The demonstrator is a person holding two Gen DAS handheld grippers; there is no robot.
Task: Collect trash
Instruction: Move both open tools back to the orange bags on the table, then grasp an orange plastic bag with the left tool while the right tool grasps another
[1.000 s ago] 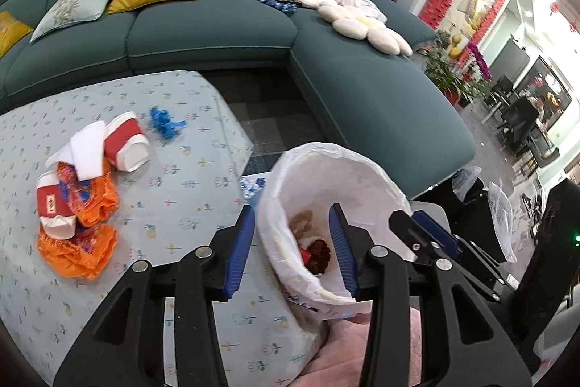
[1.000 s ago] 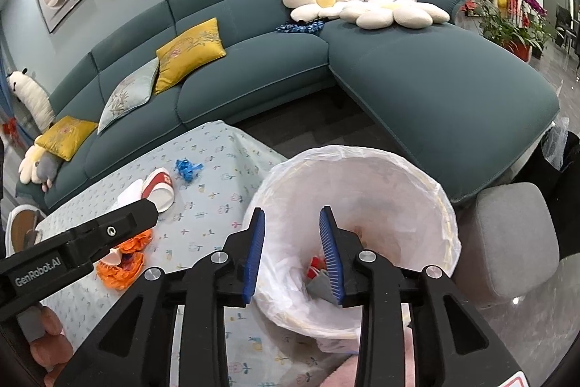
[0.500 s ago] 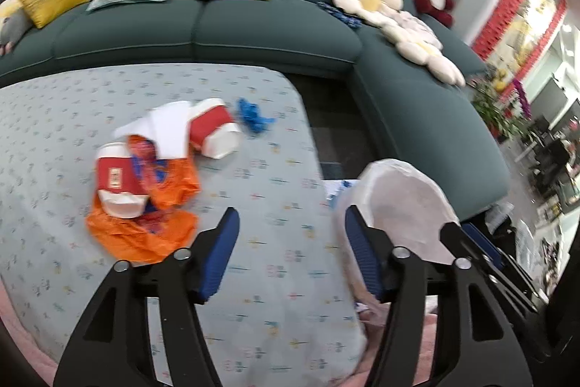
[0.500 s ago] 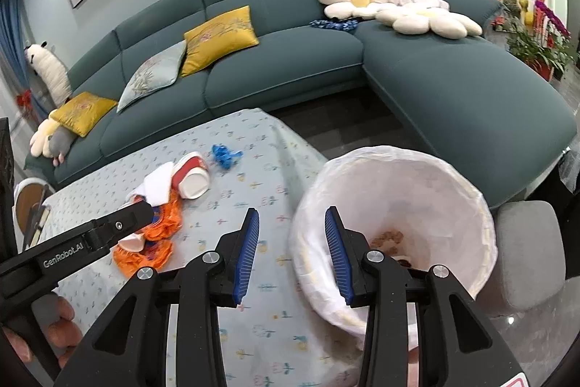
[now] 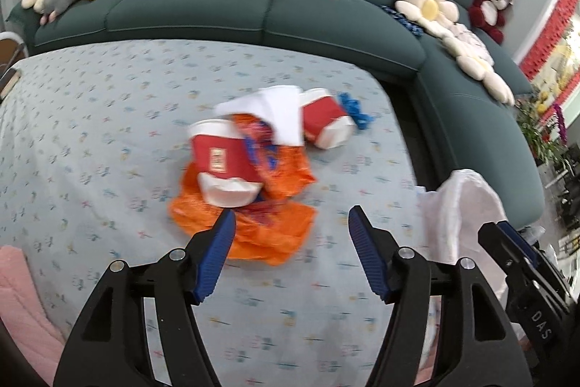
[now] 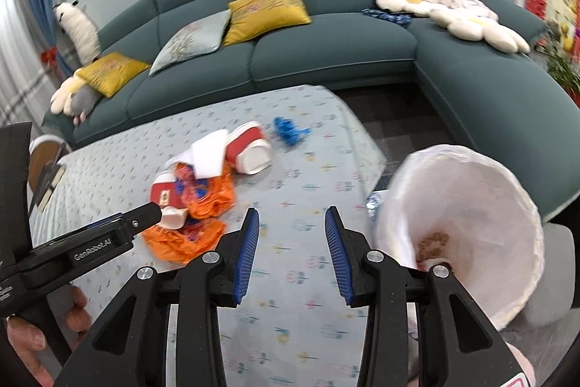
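**A:** so where's the trash sitting right now?

**B:** Mostly in one heap in the middle of the table [image 5: 90, 140], on the flowery cloth. There's a red and white cup [image 5: 224, 165] lying on its side on top of an orange bag [image 5: 253, 223], a white napkin [image 5: 279, 115] draped over the far end of the bag, and a second cup [image 5: 326, 126] tipped over just beside the napkin. A little blue scrap [image 5: 357, 109] lies right next to that second cup.

**A:** and the claws?

**B:** Left claw [image 5: 291, 258] is spread wide with nothing in it, hanging over the table with the near edge of the orange bag just ahead of its left finger. Right claw [image 6: 291, 256] is open too, a bit narrower, empty, over bare cloth between the heap and the bin.

**A:** bin's where?

**B:** The trash bin [image 6: 507, 191] with a white liner stands off the table's right corner, close to the right claw. Some brownish stuff at the bottom, can't tell what. Teal sofa [image 6: 326, 53] behind it all.
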